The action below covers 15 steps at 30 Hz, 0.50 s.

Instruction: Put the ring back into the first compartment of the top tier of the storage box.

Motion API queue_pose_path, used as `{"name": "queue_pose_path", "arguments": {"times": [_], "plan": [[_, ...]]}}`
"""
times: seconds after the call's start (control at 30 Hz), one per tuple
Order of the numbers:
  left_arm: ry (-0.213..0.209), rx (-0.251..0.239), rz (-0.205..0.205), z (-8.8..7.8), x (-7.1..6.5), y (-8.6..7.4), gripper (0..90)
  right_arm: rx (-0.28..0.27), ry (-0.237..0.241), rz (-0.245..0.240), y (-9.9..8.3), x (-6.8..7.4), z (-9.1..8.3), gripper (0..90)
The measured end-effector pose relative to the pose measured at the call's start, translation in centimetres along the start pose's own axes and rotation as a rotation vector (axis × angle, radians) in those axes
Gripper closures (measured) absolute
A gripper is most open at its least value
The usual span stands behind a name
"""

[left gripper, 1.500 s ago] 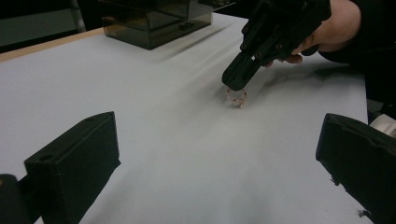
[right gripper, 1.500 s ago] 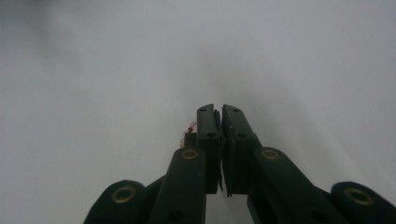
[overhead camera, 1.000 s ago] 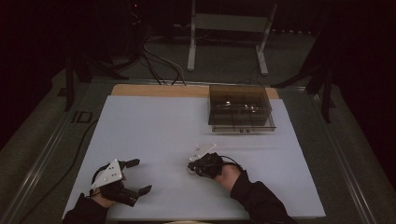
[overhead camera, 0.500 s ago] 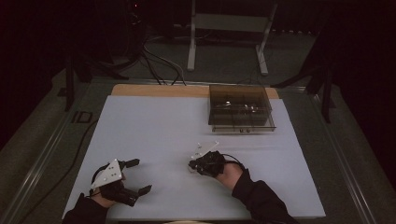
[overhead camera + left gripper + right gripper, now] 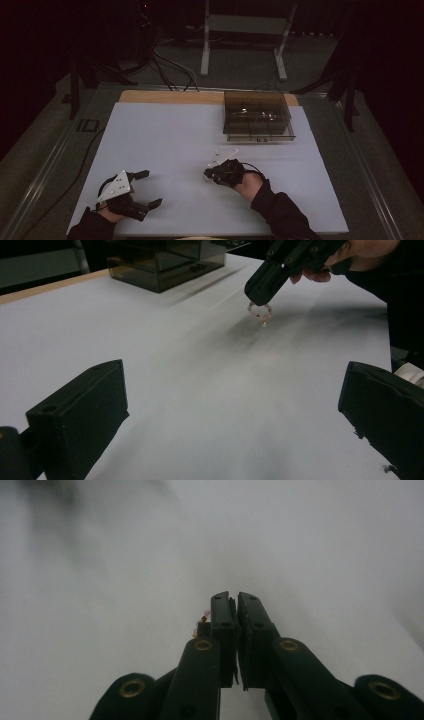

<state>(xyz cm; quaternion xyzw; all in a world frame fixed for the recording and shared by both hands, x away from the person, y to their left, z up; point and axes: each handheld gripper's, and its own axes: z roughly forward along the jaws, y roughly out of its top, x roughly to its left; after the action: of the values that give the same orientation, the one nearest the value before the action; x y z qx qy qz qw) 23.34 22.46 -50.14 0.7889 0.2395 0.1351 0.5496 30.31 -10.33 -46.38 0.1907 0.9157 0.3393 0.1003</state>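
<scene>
Since the earlier high view, the right gripper [image 5: 209, 173] has slid slightly toward the person and to the right across the white bench [image 5: 165, 135], while the left gripper [image 5: 150, 189] sits where it was.

From the high view, the left gripper lies near the bench's front left corner, fingers spread apart with nothing between them. The right gripper is near the middle front, fingers pointing left and drawn together. A dark clear box [image 5: 257, 116] stands toward the back right, well apart from both.

Seen from the left gripper view, its own two fingers stand wide at either side over bare bench. Farther off, the right gripper [image 5: 257, 290] points down, and a small beaded ring [image 5: 260, 313] hangs from its tip, just above the bench, it seems, though the blur makes contact hard to judge.

Looking along the right gripper view, the fingers [image 5: 222, 615] are pressed together, pinching the ring [image 5: 202, 621], of which a few beads peep out at the left side.
</scene>
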Motion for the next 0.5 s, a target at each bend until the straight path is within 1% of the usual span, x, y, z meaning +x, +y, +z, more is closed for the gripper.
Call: {"name": "queue_pose_path", "arguments": {"times": [0.5], "plan": [[-0.001, -0.001, -0.001, 0.0, 0.0, 0.0, 1.0, -0.011, -0.017, 0.010, 0.4, -0.6, -1.3, 87.3]]}}
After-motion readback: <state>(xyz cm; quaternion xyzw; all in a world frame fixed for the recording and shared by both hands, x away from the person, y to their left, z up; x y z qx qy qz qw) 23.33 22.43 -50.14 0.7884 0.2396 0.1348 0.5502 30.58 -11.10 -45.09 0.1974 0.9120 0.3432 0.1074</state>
